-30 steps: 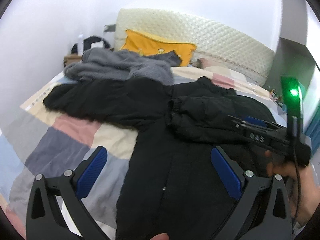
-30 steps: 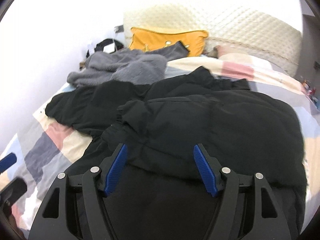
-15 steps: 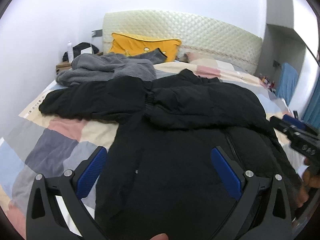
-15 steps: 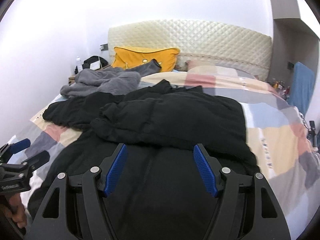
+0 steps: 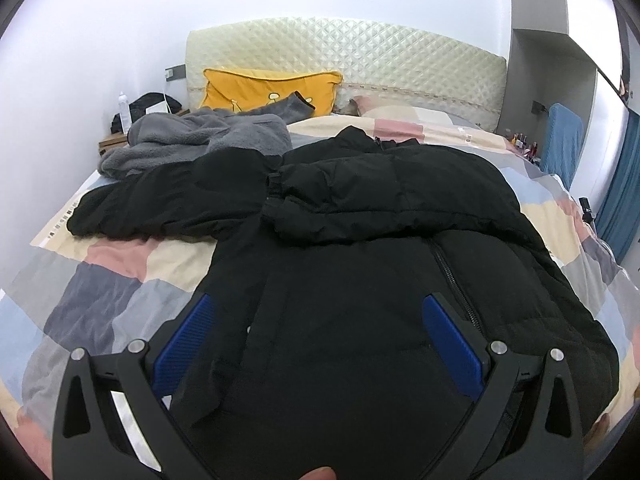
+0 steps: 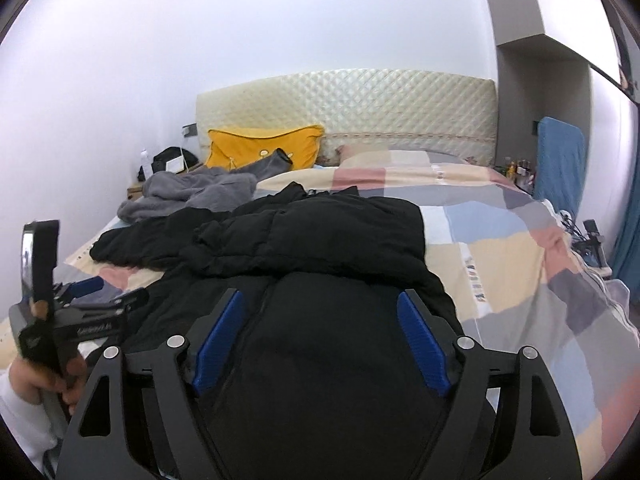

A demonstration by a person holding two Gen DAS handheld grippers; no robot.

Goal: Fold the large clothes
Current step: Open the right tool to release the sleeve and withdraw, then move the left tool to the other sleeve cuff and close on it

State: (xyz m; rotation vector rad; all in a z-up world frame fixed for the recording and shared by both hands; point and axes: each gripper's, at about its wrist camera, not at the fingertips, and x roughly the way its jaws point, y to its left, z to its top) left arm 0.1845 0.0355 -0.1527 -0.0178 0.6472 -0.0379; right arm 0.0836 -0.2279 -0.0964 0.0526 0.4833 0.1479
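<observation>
A large black padded jacket [image 5: 360, 264] lies spread on the bed, front up, zipper showing. Its right sleeve [image 5: 380, 196] is folded across the chest; its left sleeve [image 5: 160, 200] stretches out to the left. The jacket also shows in the right wrist view [image 6: 320, 240]. My left gripper [image 5: 320, 344] is open and empty above the jacket's lower part. My right gripper [image 6: 320, 336] is open and empty above the hem. The left gripper also shows in the right wrist view [image 6: 100, 296], at the left edge, held in a hand.
The bed has a patchwork quilt [image 5: 120, 280] and a cream padded headboard [image 5: 360, 52]. A grey fleece garment [image 5: 200, 140] and a yellow pillow [image 5: 260, 84] lie at the far left. A nightstand with a bottle [image 5: 124, 108] stands by the wall. A blue cloth [image 6: 560, 160] hangs at right.
Both grippers have pulled back and up from the jacket, so more of the bed shows. The right gripper has left the left wrist view. The jacket has not moved.
</observation>
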